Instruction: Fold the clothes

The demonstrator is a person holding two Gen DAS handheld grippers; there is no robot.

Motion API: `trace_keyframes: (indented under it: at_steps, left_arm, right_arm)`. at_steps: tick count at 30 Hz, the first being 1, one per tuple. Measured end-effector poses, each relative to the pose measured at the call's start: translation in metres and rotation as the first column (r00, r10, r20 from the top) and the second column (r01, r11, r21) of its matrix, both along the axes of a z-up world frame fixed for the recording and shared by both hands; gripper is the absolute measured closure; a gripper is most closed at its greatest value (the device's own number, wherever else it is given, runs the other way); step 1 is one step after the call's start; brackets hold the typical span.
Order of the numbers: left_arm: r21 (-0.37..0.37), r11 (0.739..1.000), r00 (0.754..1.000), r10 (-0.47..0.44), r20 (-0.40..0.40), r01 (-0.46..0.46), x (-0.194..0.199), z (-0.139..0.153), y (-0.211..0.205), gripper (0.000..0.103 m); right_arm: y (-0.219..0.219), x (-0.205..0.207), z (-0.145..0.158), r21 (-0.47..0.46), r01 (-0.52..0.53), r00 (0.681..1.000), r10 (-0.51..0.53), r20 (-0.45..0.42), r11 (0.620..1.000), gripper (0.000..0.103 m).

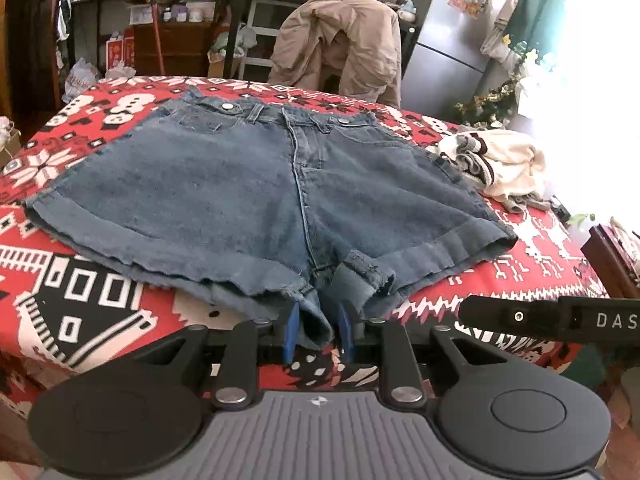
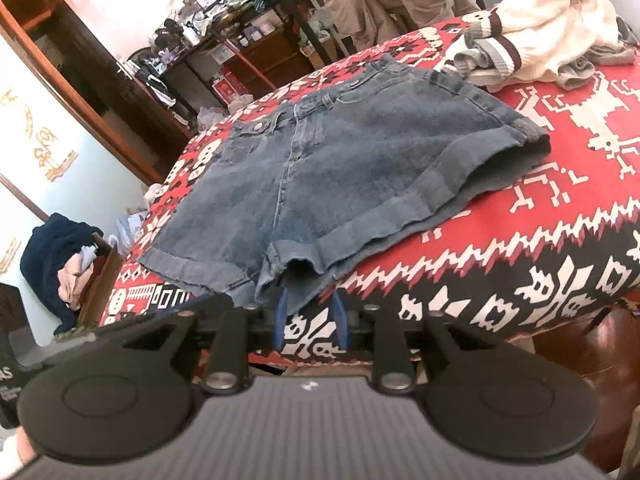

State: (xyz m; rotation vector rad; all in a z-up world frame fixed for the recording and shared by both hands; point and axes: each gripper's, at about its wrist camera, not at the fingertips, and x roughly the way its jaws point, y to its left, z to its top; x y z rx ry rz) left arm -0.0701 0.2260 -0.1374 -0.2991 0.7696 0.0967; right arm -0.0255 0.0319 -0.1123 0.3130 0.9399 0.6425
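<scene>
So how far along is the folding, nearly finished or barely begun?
Barely begun. Done: the denim shorts lie spread flat on the patterned tablecloth, no fold in them yet. In hand: the left gripper and the right gripper sit at the near hem, fingers apart around the cloth; a firm grip is not clear. Left: folding the shorts, then the crumpled cream sweater.

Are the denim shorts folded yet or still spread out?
Spread flat: the denim shorts show waistband, both legs and cuffs unfolded on the tablecloth.
</scene>
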Motion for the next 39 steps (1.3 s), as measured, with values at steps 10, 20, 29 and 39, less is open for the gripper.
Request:
trace_keyframes:
  at_steps: [10, 20, 29, 39]
  left_arm:
    - [0.013, 1.0, 1.0, -0.002, -0.012, 0.002, 0.02, -0.004, -0.008, 0.073]
    - [0.182, 0.983, 0.999, -0.025, -0.047, 0.033, 0.036, -0.013, -0.029, 0.071]
    - [0.41, 0.903, 0.991, -0.129, -0.034, 0.132, 0.029, -0.024, -0.059, 0.072]
    - [0.386, 0.921, 0.999, 0.036, 0.018, -0.04, 0.034, -0.019, -0.037, 0.071]
  right_arm:
    - [-0.008, 0.004, -0.003, 0.013, 0.024, 1.0, -0.024, -0.019, 1.0, 0.073]
    - [-0.006, 0.011, -0.008, -0.003, 0.037, 0.999, -0.037, -0.032, 0.999, 0.07]
    - [-0.016, 0.019, -0.01, -0.045, 0.065, 0.998, -0.066, -0.014, 0.997, 0.069]
    - [-0.028, 0.026, -0.015, -0.056, 0.106, 0.994, -0.108, -0.025, 0.993, 0.069]
